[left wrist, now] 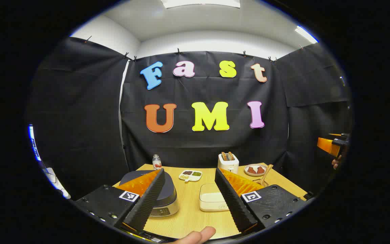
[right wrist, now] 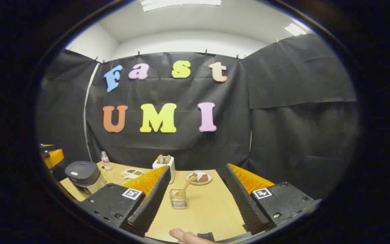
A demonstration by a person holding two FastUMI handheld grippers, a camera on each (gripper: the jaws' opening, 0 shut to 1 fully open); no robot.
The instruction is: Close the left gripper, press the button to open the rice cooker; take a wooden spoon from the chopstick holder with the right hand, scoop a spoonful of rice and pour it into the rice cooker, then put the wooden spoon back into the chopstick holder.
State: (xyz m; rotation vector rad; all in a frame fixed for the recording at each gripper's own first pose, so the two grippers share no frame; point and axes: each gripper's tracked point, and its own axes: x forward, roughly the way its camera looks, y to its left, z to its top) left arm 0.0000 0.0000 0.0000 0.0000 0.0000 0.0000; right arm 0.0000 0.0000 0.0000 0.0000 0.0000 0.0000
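Note:
In the left gripper view, the rice cooker (left wrist: 168, 198), its dark lid down, stands on the wooden table (left wrist: 191, 217) partly behind my left finger. A white rice container (left wrist: 212, 198) sits between the fingers of my open left gripper (left wrist: 189, 170), which holds nothing. The wooden spoon (left wrist: 267, 173) peeks out past the right finger. In the right gripper view, the chopstick holder (right wrist: 178, 199) with the wooden spoon (right wrist: 186, 187) leaning in it stands just ahead of my open, empty right gripper (right wrist: 198, 167). The rice cooker (right wrist: 83, 176) is far left.
At the back of the table stand a white toaster (left wrist: 228, 162), a plate of food (left wrist: 255, 169), a small bottle (left wrist: 156, 162) and a divided dish (left wrist: 190, 175). The other gripper (left wrist: 333, 144) and its hand show at the far right. A thumb (right wrist: 188, 235) is at the bottom edge.

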